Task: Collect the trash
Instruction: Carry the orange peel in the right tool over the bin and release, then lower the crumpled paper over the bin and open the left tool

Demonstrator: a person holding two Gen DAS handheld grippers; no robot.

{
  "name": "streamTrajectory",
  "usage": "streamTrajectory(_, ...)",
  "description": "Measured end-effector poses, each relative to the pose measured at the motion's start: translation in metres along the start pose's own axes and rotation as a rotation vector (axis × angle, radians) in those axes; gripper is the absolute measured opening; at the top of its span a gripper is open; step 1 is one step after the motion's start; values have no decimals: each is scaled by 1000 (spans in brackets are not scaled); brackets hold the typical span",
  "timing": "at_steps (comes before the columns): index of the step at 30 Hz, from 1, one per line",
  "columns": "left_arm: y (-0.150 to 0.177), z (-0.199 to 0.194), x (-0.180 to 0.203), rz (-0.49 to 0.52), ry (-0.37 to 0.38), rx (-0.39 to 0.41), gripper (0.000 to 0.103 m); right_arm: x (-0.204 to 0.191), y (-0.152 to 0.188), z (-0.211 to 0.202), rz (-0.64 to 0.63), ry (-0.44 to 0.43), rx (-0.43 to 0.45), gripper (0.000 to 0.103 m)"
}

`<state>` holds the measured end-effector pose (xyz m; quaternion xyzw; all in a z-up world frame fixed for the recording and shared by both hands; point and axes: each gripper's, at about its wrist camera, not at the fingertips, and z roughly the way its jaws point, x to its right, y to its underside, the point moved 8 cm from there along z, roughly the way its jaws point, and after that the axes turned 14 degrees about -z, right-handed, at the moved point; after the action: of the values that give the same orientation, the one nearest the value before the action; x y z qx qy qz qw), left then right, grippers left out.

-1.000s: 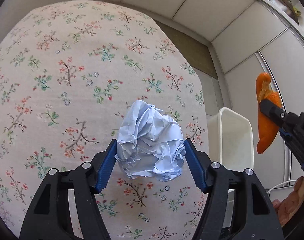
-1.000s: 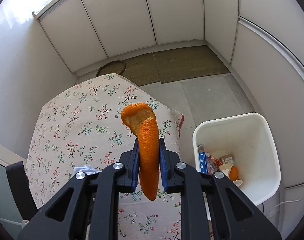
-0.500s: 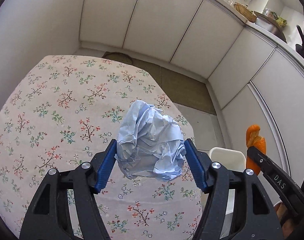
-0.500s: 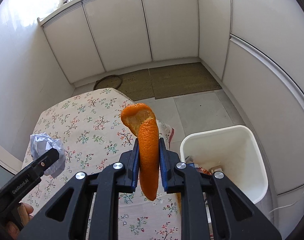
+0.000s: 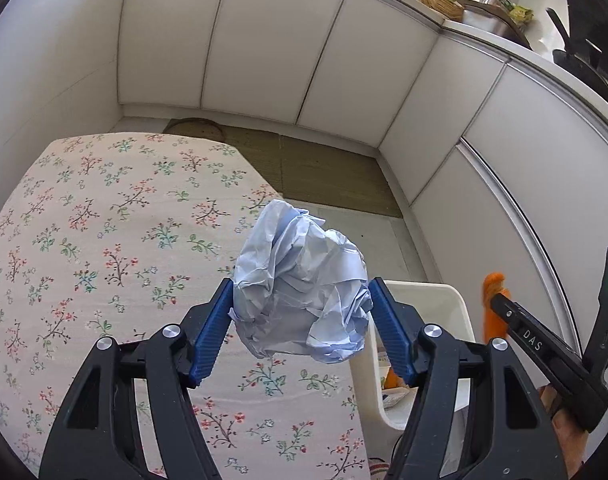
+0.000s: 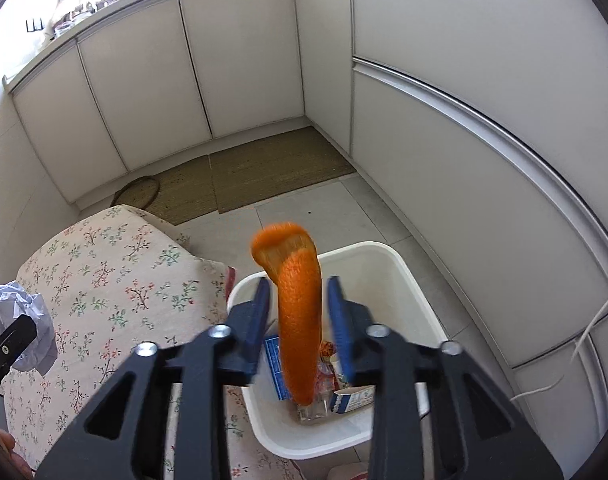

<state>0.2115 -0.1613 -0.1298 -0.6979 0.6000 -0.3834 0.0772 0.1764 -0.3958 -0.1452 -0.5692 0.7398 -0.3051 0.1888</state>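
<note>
My left gripper (image 5: 300, 312) is shut on a crumpled pale blue paper ball (image 5: 300, 288), held above the right edge of the floral tablecloth (image 5: 104, 240). My right gripper (image 6: 298, 308) is open over the white trash bin (image 6: 383, 256); its jaws stand apart on either side of a long orange peel (image 6: 298, 320), which hangs between them with a gap on each side. The paper ball also shows at the left of the right wrist view (image 6: 20, 312). The peel (image 5: 493, 304) and bin (image 5: 459, 308) show at the right of the left wrist view.
The bin holds cartons and wrappers (image 6: 351, 396) and stands on the tiled floor beside the table. White cabinets (image 6: 224, 60) line the room. A woven mat (image 6: 272, 168) lies on the floor. A white cable (image 6: 583, 344) hangs at the right.
The right gripper moved right over the bin and its jaws opened off the orange peel. The left gripper lifted and carried the paper ball toward the table's right edge.
</note>
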Motion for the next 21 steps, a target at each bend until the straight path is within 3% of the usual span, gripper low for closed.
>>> streamTrajectory(1,3,0,10,17,11,3,65,8,1,-3,18,29,6,74)
streamTrajectory(6,21,3,57,80,90,2,65,56,4,-25,78,178,74,85)
streamTrajectory(14,49,9,119,176,191,20,66,131,15,-61,104,434,206,94)
streamTrajectory(21,70,35,160,235,217,-18,67,177,23,-72,166,502,228,96)
